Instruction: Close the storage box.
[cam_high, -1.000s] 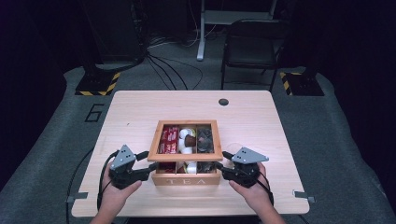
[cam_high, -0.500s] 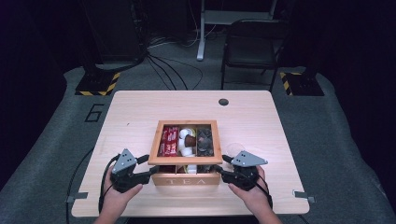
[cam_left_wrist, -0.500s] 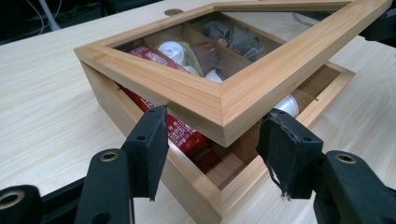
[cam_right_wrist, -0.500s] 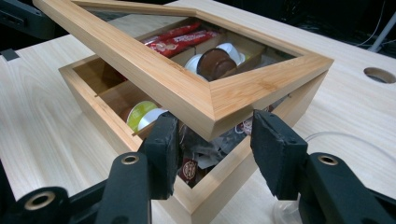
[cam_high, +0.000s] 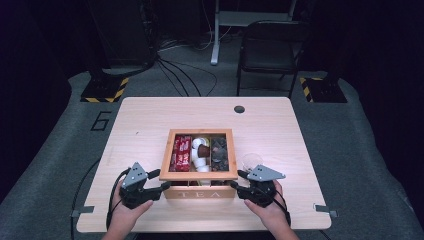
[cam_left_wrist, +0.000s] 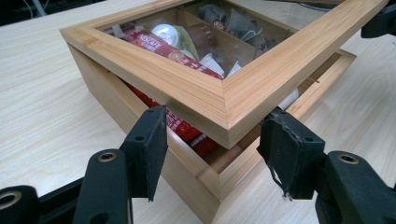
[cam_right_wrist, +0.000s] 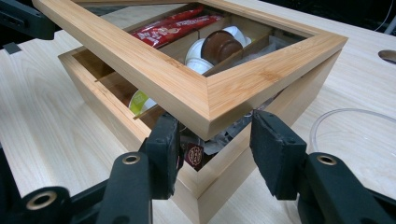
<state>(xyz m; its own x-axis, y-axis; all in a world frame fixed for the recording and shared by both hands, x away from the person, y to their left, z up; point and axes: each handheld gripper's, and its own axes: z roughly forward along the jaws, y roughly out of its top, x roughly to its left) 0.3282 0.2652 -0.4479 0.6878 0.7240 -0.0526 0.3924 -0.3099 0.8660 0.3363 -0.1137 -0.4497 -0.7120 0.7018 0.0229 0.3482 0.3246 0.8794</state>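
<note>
A wooden tea box (cam_high: 200, 192) marked TEA stands near the table's front edge. Its window lid (cam_high: 200, 175) is tilted up at the front, leaving a gap over the box. Inside lie red sachets (cam_high: 181, 152), white pods (cam_high: 200, 150) and dark tea bags (cam_high: 219, 152). My left gripper (cam_high: 159, 179) is open, its jaws straddling the lid's front left corner (cam_left_wrist: 229, 126). My right gripper (cam_high: 239, 179) is open too, jaws either side of the front right corner (cam_right_wrist: 208, 109). I cannot tell whether the lid rests on the jaws.
A clear round dish (cam_high: 251, 161) lies just right of the box, close to my right gripper, its rim (cam_right_wrist: 355, 114) in the right gripper view. A cable hole (cam_high: 239, 109) sits at the table's far edge. A chair (cam_high: 270, 50) stands beyond the table.
The lid's front edge has risen off the box with both grippers at its corners. Both hands have shifted slightly toward the table's front edge.
</note>
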